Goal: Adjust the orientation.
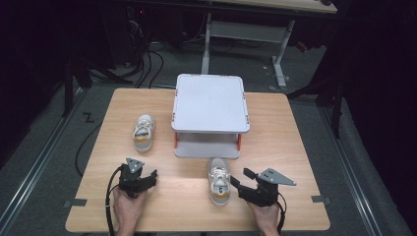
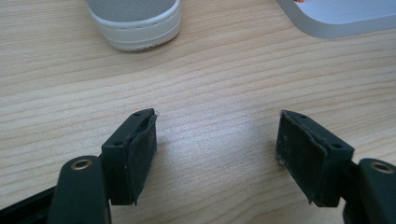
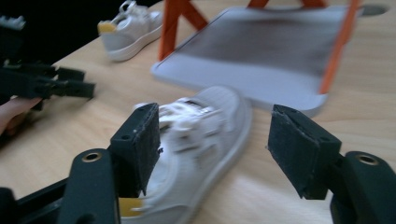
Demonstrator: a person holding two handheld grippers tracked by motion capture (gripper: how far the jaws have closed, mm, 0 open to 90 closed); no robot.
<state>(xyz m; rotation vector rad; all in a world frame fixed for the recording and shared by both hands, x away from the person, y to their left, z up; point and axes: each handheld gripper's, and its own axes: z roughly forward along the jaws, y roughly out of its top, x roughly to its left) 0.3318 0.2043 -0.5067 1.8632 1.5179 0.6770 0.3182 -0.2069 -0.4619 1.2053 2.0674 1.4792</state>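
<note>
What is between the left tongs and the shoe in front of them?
Nothing, just bare wooden table. The left gripper view shows it from the open left tongs up to the shoe.

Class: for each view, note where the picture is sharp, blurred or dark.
High view: table lit, surroundings dark. Left gripper view: wood grain sharp. Right gripper view: near shoe smeared by blur, rack soft.

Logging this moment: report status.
Left gripper open over bare table. Right gripper open around near shoe. Far shoe left of rack.
</note>
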